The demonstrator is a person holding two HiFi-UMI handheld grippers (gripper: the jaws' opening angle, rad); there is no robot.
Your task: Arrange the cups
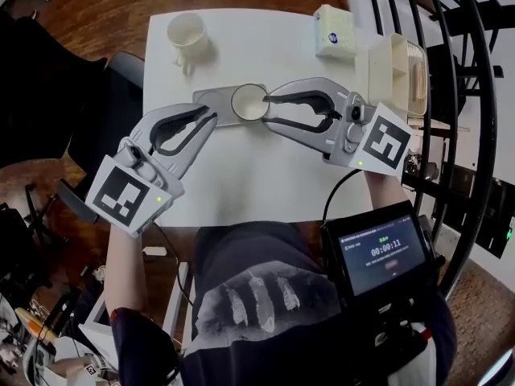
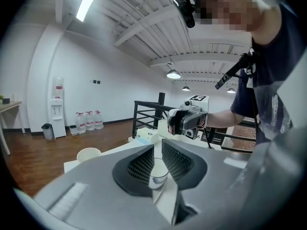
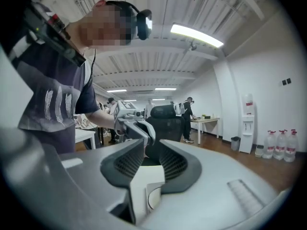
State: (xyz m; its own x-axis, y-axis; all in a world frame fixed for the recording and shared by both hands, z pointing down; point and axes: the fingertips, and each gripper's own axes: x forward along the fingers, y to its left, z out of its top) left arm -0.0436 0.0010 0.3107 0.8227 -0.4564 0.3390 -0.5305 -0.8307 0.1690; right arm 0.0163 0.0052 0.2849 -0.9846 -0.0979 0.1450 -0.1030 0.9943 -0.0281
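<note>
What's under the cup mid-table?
A gray tray lies under the cup, which stands on its right end. The patch directly beneath the cup is hidden.

Near half of table (image 1: 241, 191) bare, cup (image 1: 249, 101) on tray (image 1: 211, 103) at centre, mug (image 1: 187, 35), tissue box (image 1: 335, 32), rack (image 1: 394, 67) behind

Cream cup (image 1: 187, 34), white table (image 1: 257, 185), grey tray (image 1: 211, 101).

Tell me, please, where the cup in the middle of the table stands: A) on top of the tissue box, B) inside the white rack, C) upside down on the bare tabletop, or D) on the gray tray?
D: the head view shows the cup standing upright on the right end of the gray tray.
</note>
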